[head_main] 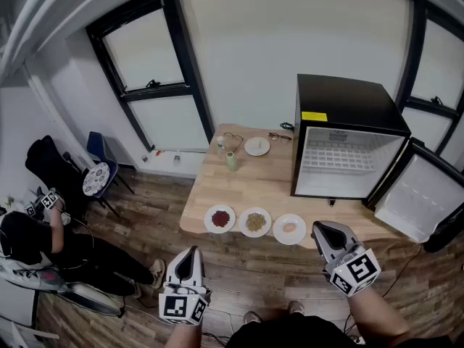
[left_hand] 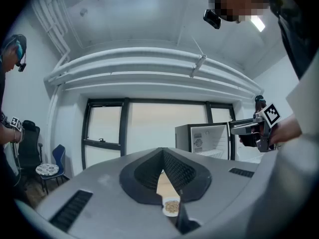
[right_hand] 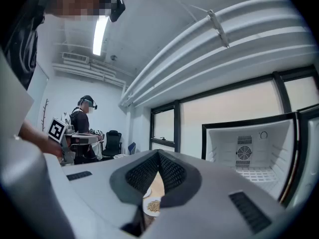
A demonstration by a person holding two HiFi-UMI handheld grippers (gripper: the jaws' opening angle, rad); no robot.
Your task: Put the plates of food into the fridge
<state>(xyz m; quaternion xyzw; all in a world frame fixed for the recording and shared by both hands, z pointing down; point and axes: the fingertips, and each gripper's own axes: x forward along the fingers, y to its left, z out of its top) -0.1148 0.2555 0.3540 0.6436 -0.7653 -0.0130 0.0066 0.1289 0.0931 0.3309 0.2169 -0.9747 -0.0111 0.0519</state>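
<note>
Both tools hang short of the table's near edge, level and empty. The left gripper (head_main: 190,256) has its jaws drawn together with nothing between them, and the right gripper (head_main: 320,230) is fully closed too, also on nothing. Through the slit under each pair of pads only a strip of table (head_main: 246,183) and the plate of brown grains (head_main: 255,222) can be seen.

Three plates sit in a row along the near edge: the plate of red food (head_main: 220,219) at the left, the brown grains in the middle, and the plate with a pale pink piece (head_main: 290,228) at the right. A fourth plate (head_main: 257,146) lies near the far edge, beside a green bottle (head_main: 231,160) and glasses (head_main: 232,138) (its contents are too small to make out). The fridge (head_main: 348,100) stands at the table's right end with its door (head_main: 417,198) swung wide and its shelf bare.

No plate has been picked up yet. The jaws must open before either reaches a rim; if they arrive closed, they would likely shove a plate along the edge or off it. A pinch on one rim could let the plate tip and shed its food. The open door also stands close to the right arm's likely path.
</note>
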